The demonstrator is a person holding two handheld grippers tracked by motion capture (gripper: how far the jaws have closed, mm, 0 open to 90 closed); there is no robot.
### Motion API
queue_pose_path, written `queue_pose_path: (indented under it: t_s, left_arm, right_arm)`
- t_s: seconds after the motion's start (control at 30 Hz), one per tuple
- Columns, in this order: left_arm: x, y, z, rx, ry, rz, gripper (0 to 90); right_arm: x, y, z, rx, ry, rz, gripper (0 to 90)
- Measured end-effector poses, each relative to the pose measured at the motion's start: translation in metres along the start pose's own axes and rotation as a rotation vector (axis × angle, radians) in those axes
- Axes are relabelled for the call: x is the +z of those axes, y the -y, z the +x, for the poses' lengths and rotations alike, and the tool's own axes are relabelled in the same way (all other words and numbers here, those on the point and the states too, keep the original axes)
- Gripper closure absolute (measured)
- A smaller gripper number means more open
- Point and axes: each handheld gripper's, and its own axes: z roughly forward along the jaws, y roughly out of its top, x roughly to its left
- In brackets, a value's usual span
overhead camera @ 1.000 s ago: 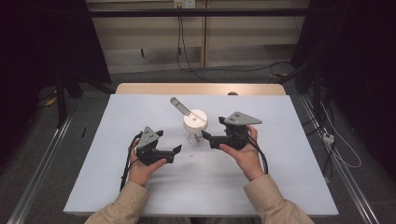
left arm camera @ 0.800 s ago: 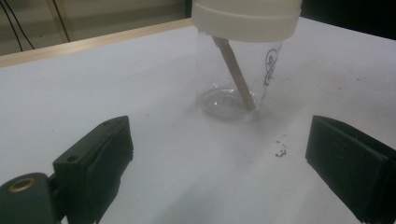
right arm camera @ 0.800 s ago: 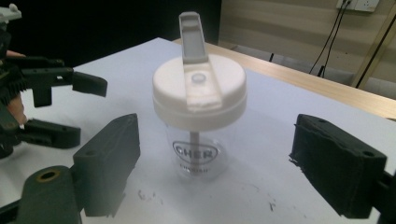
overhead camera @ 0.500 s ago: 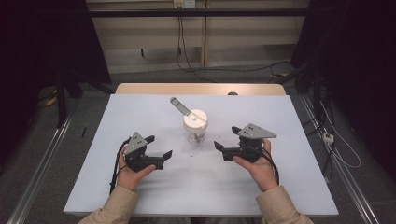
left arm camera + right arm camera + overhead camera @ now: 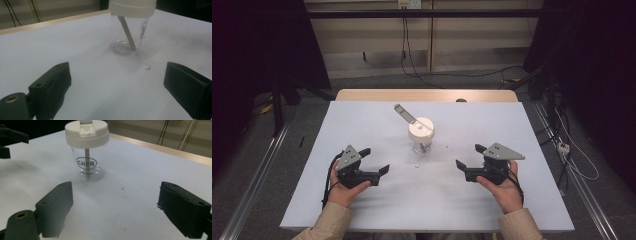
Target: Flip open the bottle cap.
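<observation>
A clear jar [image 5: 421, 140] with a white lid [image 5: 421, 128] stands upright at the middle of the white table [image 5: 362, 120]. A thin stick with a flat grey handle [image 5: 404, 113] leans out through the lid toward the far left. My left gripper [image 5: 376, 160] rests low at the jar's near left, open and empty, apart from the jar. At the jar's near right my right gripper [image 5: 468, 156] is open too, holding nothing. The left gripper view has the jar [image 5: 128, 32] beyond the wide jaws of the left gripper [image 5: 117, 85]. The right gripper view shows the jar [image 5: 87, 165], printed "CHER", ahead of the right gripper [image 5: 115, 207].
Small dark specks [image 5: 417, 165] lie on the table just in front of the jar. A wooden strip [image 5: 427, 95] forms the table's far edge. Cables [image 5: 462, 75] run over the floor behind, and metal rails [image 5: 257, 170] flank the table.
Both hands have drawn back from the jar toward the near edge and apart, the left to the left, the right to the right. The jar has stayed put.
</observation>
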Motion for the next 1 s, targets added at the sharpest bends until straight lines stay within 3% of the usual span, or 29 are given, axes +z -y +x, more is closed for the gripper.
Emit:
queue_pose_path:
  t_s: [0.47,1.0]
  left_arm:
    - [-0.018,0.009,0.008,0.005,-0.001,0.015,7.2]
    - [-0.034,0.017,0.012,0.007,-0.002,0.020,7.4]
  right_arm:
    - [-0.020,0.025,-0.009,0.015,0.023,-0.007,10.7]
    - [-0.033,0.037,-0.017,0.031,0.027,-0.001,10.9]
